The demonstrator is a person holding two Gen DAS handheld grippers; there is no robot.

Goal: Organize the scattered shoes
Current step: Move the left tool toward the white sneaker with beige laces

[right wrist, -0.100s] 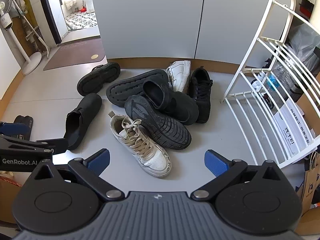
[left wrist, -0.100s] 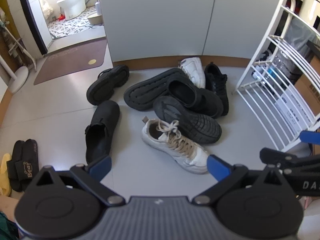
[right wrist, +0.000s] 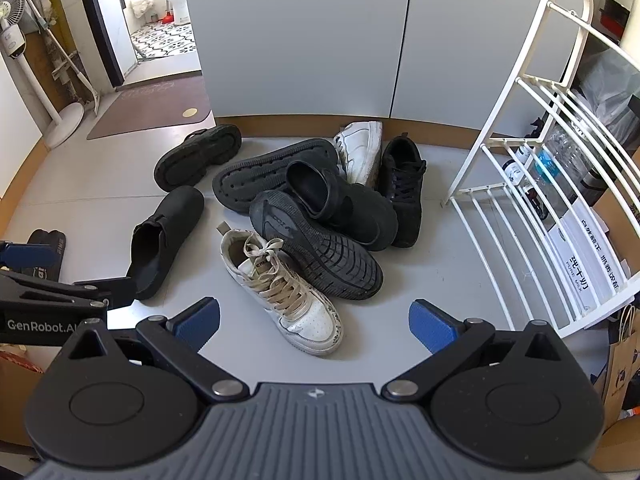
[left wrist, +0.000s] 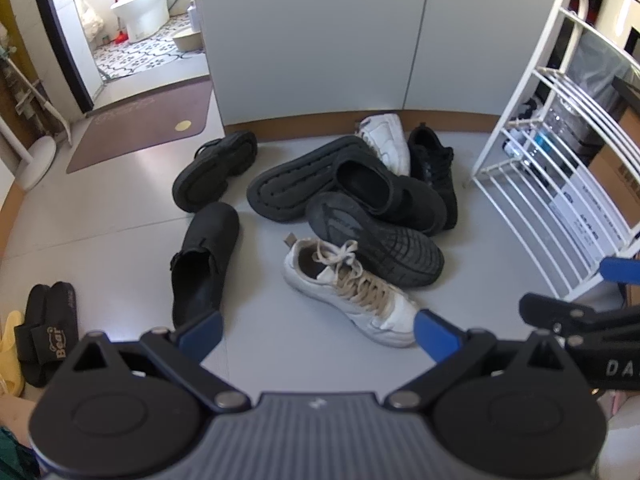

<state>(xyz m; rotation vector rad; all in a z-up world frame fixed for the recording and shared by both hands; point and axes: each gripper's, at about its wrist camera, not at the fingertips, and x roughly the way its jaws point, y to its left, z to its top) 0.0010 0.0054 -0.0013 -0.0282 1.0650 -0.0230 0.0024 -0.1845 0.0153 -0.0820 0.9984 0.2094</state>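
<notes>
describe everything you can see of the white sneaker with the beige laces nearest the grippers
The white sneaker is a scuffed, leather-looking low-top with beige laces loosely tied and a heel pull tab. It stands upright on its sole on the grey floor, toe toward the camera. The overturned black shoe behind it lies close against its side. Neither gripper touches it.

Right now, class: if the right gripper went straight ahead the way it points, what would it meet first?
Probably the white laced sneaker, lying on the floor between the open right gripper's fingers; depth is unclear, so that is only likely.
</notes>
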